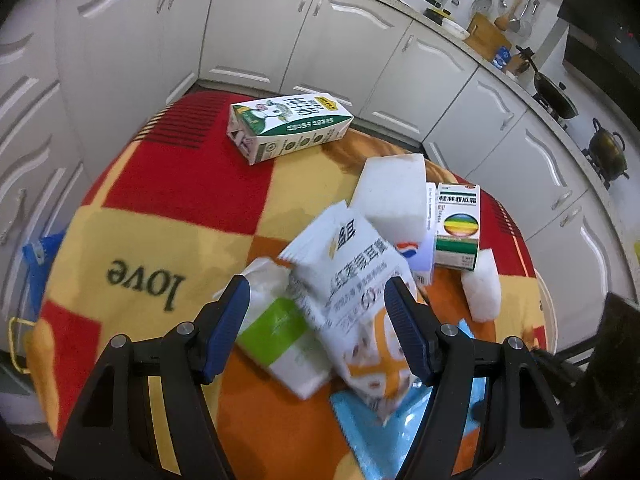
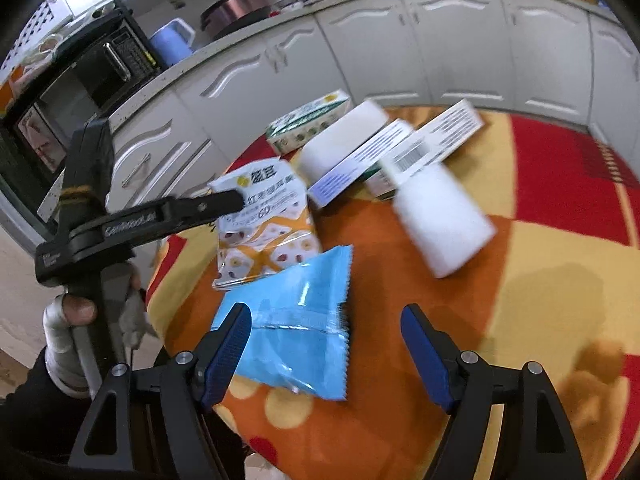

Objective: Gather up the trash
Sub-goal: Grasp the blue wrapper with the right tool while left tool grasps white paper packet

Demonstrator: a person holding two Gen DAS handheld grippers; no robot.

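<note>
**Inspector:** While both claws hang over the heaped litter on the patterned blanket [image 1: 168, 208], which piece lies nearest to a grip?

**Assistant:** For the left gripper [image 1: 318, 330], the white snack pouch [image 1: 356, 280]. It lies directly ahead, part of it showing between the two blue pads, its long axis running roughly away from the claw and tilted a little off that line. A green-and-white packet [image 1: 280, 336] sits just beside it, nearer the left pad.

**Inspector:** State of that claw?

**Assistant:** Released. Jaws stand wide, pads clear of the pouch on both sides; nothing grasped.

**Inspector:** And the other hand?

**Assistant:** The right gripper [image 2: 326, 350] faces the blue wrapper [image 2: 296, 320]. It lies ahead and toward the left pad, serrated edge turned to the gap. Jaws spread, holding nothing; contact with the left pad I cannot confirm through the blur.

**Inspector:** Remaining items?

**Assistant:** A milk carton [image 1: 288, 126] well back, a medicine box [image 1: 457, 226] and white foam blocks [image 1: 394, 192] beyond the pouch. In my judgement, each claw should take the piece before it.
</note>
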